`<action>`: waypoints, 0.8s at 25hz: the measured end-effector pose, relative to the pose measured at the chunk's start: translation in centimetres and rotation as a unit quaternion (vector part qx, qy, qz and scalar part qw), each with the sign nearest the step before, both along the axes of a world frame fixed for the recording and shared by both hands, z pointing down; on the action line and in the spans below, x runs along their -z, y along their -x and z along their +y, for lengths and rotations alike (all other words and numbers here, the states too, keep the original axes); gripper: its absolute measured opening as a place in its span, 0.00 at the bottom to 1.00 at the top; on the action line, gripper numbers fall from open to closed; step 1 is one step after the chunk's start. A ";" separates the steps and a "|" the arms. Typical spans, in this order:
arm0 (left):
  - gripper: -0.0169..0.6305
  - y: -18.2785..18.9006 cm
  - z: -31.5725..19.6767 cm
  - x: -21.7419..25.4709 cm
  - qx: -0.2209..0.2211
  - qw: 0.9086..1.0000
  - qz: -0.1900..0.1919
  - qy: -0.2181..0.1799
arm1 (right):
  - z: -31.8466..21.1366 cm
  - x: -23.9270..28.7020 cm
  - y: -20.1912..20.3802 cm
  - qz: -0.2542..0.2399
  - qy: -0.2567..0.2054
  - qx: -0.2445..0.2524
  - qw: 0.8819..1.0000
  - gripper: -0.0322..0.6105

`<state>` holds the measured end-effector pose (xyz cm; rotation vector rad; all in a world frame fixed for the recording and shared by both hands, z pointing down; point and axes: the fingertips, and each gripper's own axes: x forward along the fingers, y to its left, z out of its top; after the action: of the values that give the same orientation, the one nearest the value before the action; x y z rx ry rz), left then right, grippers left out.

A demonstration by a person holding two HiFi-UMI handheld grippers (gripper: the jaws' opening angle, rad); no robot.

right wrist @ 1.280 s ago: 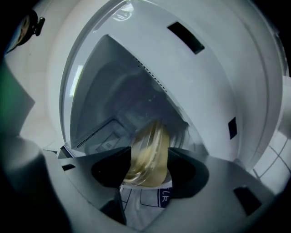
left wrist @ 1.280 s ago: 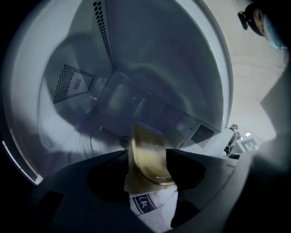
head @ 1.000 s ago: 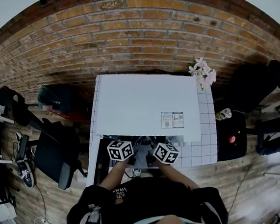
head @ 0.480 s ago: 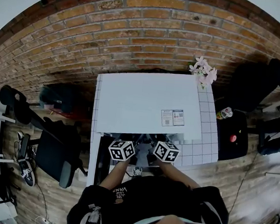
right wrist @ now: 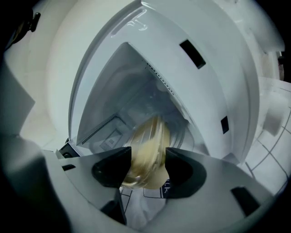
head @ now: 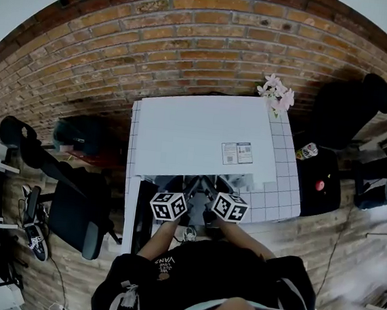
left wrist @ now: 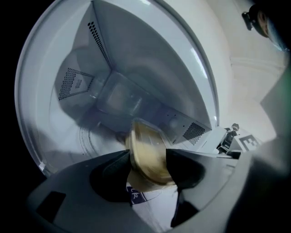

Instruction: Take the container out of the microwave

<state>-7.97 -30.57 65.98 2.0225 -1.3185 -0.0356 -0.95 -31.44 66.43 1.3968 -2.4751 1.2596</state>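
A white microwave point(head: 205, 142) stands on a white tiled table point(head: 282, 193), its door point(head: 140, 214) swung open to the left. A clear container point(left wrist: 148, 152) with yellowish contents is held at the mouth of the oven cavity point(left wrist: 113, 91). My left gripper point(left wrist: 146, 164) is shut on one side of it. My right gripper point(right wrist: 148, 166) is shut on the other side of the container point(right wrist: 148, 150), with the cavity point(right wrist: 136, 91) behind. The container is blurred in both gripper views. From the head view only the two marker cubes show, in front of the oven.
Pink flowers point(head: 275, 94) sit at the table's back right corner. A can point(head: 307, 151) and a black stool with a red button point(head: 320, 187) stand to the right. A black office chair point(head: 73, 207) is to the left, brick wall behind.
Both grippers have drawn back a little from the microwave's front with the container between them; the gap between the marker cubes and the oven's edge has grown.
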 end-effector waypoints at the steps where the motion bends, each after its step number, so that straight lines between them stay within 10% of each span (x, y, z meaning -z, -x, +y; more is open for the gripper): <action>1: 0.41 0.0 0.2 0.1 -0.001 1.000 -0.001 -0.001 | 0.2 0.1 0.0 0.000 -0.001 -0.001 1.000 0.40; 20: 0.41 -0.2 6.2 1.6 -0.027 0.999 0.008 -0.022 | 6.2 1.8 -0.4 0.004 -0.033 -0.033 0.999 0.40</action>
<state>-7.72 -24.42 64.40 2.0905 -1.2612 -0.0571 -0.53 -25.26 64.62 1.5066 -2.5070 1.1917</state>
